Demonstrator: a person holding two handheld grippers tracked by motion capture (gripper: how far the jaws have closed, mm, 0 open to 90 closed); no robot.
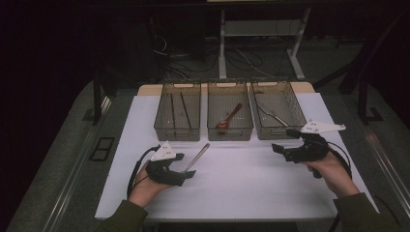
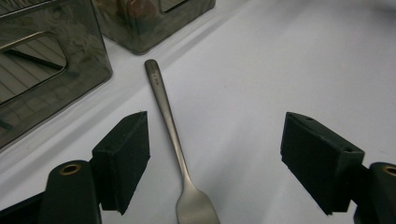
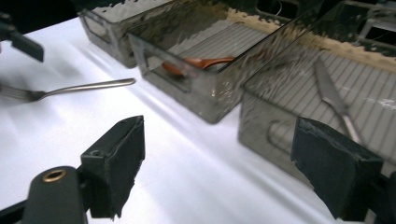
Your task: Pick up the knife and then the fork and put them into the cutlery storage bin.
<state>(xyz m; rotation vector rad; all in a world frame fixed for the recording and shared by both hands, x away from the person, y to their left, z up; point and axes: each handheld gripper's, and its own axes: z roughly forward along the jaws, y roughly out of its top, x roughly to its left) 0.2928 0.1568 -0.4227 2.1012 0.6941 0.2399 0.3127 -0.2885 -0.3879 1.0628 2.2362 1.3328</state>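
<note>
A metal fork [image 1: 200, 153] lies on the white table [image 1: 241, 179], handle pointing toward the bins. My left gripper [image 1: 185, 166] is open around its tine end. In the left gripper view the fork [image 2: 170, 121] rests between the two black pads [image 2: 123, 158], and neither touches it. My right gripper [image 1: 285, 140] is open and holds nothing, just in front of the right bin [image 1: 270, 131]. Its own view has the gripper [image 3: 217, 140] over bare table, with the fork [image 3: 84, 87] far off at the left.
Three clear bins stand in a row at the back. The left bin [image 1: 176, 131] holds dark chopsticks [image 1: 185, 110]. A wooden spoon [image 1: 231, 116] lies in the middle bin [image 1: 229, 131], and the right bin holds a metal knife [image 1: 270, 115]. Dark floor surrounds the table.
</note>
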